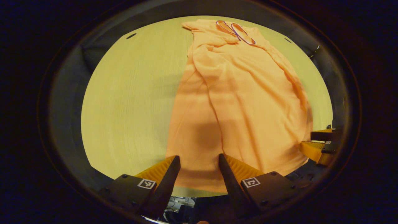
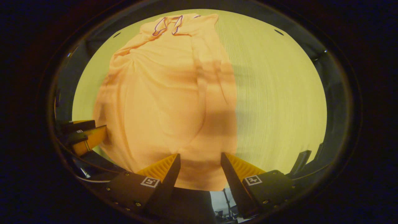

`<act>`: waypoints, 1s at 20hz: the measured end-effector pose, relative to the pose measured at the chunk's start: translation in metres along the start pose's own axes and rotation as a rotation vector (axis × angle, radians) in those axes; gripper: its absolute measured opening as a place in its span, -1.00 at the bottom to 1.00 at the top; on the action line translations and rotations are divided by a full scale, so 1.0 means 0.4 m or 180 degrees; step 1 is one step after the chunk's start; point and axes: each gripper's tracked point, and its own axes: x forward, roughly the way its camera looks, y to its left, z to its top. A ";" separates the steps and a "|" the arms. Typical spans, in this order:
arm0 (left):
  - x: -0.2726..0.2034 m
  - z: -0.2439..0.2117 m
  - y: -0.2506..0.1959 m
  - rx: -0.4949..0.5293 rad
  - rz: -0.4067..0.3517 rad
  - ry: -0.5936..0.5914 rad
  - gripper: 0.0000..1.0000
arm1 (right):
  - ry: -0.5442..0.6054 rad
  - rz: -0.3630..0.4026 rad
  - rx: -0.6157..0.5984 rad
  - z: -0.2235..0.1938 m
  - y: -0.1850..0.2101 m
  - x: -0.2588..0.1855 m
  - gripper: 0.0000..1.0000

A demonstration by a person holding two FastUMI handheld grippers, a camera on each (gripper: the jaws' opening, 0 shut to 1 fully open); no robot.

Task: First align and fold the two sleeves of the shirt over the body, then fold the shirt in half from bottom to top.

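An orange shirt [image 1: 236,102] lies lengthwise on the pale wooden table [image 1: 130,102], collar with purple trim [image 1: 236,31] at the far end, both sleeves folded in over the body. My left gripper [image 1: 199,160] stands open over the hem near the shirt's left bottom corner, cloth showing between its fingers. In the right gripper view the same shirt [image 2: 161,102] runs away from me, and my right gripper [image 2: 199,158] hangs open above the hem at the right bottom corner. Each view catches the other gripper at its side: the right gripper [image 1: 320,144] and the left gripper [image 2: 82,135].
Bare table lies left of the shirt in the left gripper view and to the right of it [image 2: 279,102] in the right gripper view. The table's near edge runs just under both grippers, with dark floor clutter below.
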 end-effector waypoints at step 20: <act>0.015 0.015 -0.042 -0.0086 -0.0141 0.0398 -0.57 | 0.0203 -0.0250 -0.0014 0.015 0.003 0.019 -0.84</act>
